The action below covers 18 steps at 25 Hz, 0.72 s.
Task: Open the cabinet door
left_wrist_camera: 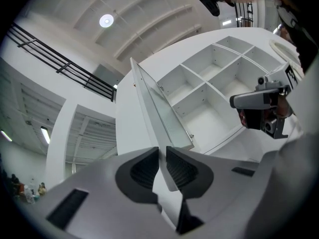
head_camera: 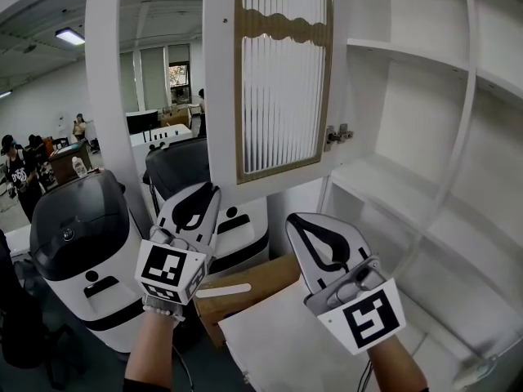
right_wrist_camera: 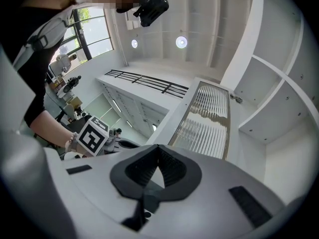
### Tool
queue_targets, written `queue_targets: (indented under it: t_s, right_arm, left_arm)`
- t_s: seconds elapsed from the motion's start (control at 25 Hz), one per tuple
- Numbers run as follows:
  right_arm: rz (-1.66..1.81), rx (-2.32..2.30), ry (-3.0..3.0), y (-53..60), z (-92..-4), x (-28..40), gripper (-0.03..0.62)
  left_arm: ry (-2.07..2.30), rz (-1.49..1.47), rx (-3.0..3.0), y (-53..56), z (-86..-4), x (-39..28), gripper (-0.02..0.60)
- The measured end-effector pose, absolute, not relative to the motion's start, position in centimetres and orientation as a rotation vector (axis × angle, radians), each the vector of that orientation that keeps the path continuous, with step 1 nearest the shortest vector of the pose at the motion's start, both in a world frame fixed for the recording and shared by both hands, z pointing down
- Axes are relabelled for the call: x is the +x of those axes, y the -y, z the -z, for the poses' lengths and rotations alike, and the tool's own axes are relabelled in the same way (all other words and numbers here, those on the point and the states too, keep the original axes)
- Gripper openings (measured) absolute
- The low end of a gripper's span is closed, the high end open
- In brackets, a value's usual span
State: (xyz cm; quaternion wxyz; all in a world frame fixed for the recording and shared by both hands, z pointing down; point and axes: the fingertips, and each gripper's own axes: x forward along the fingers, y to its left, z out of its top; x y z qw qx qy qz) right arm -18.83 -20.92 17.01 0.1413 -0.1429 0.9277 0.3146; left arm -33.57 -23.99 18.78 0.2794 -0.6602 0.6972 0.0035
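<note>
The white cabinet door (head_camera: pixel 282 80) with its ribbed glass panel stands swung out from the cabinet (head_camera: pixel 425 137), hinged (head_camera: pixel 337 135) on its right. My left gripper (head_camera: pixel 210 189) points up at the door's lower free corner. In the left gripper view the thin edge of the door (left_wrist_camera: pixel 158 108) runs down between the jaws of the left gripper (left_wrist_camera: pixel 162 151), which are nearly together with the pads against it. My right gripper (head_camera: pixel 292 219) hangs below the door's bottom edge, shut and empty. The right gripper view shows the right gripper (right_wrist_camera: pixel 158 148) and the door (right_wrist_camera: pixel 204 123) beyond it.
Bare white shelves (head_camera: pixel 409 194) fill the open cabinet at right. Below the door stand two black-and-white machines (head_camera: pixel 78 235) and a cardboard box (head_camera: pixel 245 288). A white board (head_camera: pixel 278 333) lies under my right hand. People (head_camera: pixel 18 174) stand far off at the left.
</note>
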Motion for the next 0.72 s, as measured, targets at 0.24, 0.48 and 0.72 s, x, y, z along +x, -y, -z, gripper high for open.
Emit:
queue_targets:
  t_s: [0.24,0.48,0.72]
  right_arm:
    - [-0.911,-0.433,-2.685,21.2,-17.3,-18.5,0.003]
    - [-0.901,-0.464,-2.692,21.4,-17.6,-17.7,0.003]
    - [-0.902,-0.478,-2.711,21.2,-18.8,-16.9,0.003]
  left_arm:
    - [-1.876,-0.026,-1.752,23.5,-18.9,-33.4,0.028]
    - [-1.916,-0.053,-1.747,22.6,-20.0,-33.5,0.002]
    - [-1.888,-0.038,-1.767,21.5,-21.3,-31.3,0.002]
